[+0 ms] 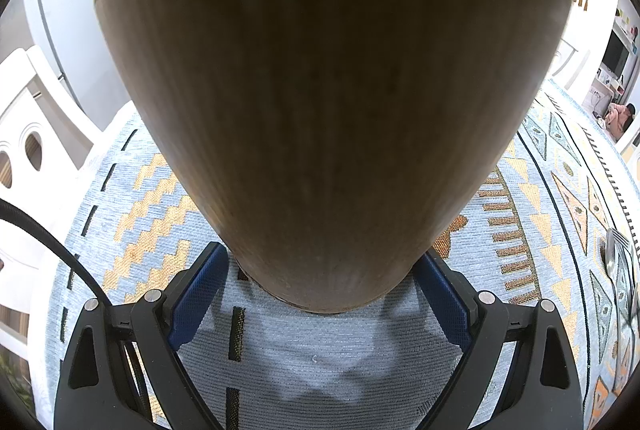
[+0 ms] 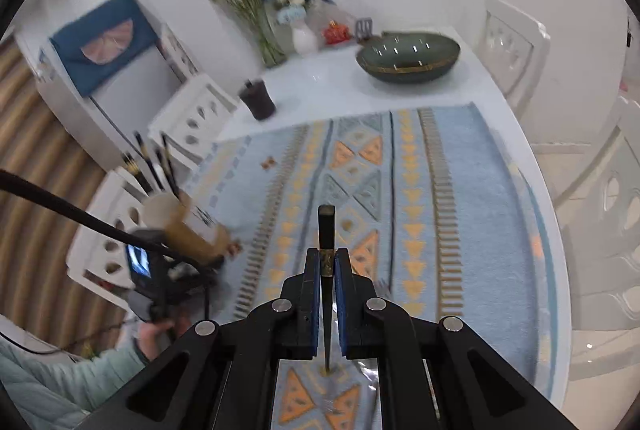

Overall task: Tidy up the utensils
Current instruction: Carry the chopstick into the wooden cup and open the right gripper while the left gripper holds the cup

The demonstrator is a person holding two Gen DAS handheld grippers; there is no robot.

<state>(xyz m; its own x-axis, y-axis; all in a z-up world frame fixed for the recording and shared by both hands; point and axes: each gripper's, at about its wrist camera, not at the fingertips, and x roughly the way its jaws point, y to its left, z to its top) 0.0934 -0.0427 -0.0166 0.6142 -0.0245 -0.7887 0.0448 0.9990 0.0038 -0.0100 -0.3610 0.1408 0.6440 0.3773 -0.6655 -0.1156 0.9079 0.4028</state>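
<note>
A tall wooden utensil holder (image 1: pixel 320 90) fills the left wrist view. My left gripper (image 1: pixel 322 250) is shut on its lower part, with a blue pad (image 1: pixel 196 294) pressed on each side. From the right wrist the same holder (image 2: pixel 184 226) shows at the left, tilted, with several black chopsticks (image 2: pixel 152 166) sticking out of it. My right gripper (image 2: pixel 328 254) is shut on one black chopstick (image 2: pixel 326 226) with a gold band. Its thick end points away over the mat and its thin tip runs back under the jaws.
A blue and orange patterned mat (image 2: pixel 420 170) covers the white table (image 2: pixel 320 82). Metal utensils (image 1: pixel 616 258) lie on the mat at the right. At the back stand a green bowl (image 2: pixel 408 58), a dark cup (image 2: pixel 258 100) and flower vases (image 2: pixel 256 10). White chairs (image 2: pixel 188 118) ring the table.
</note>
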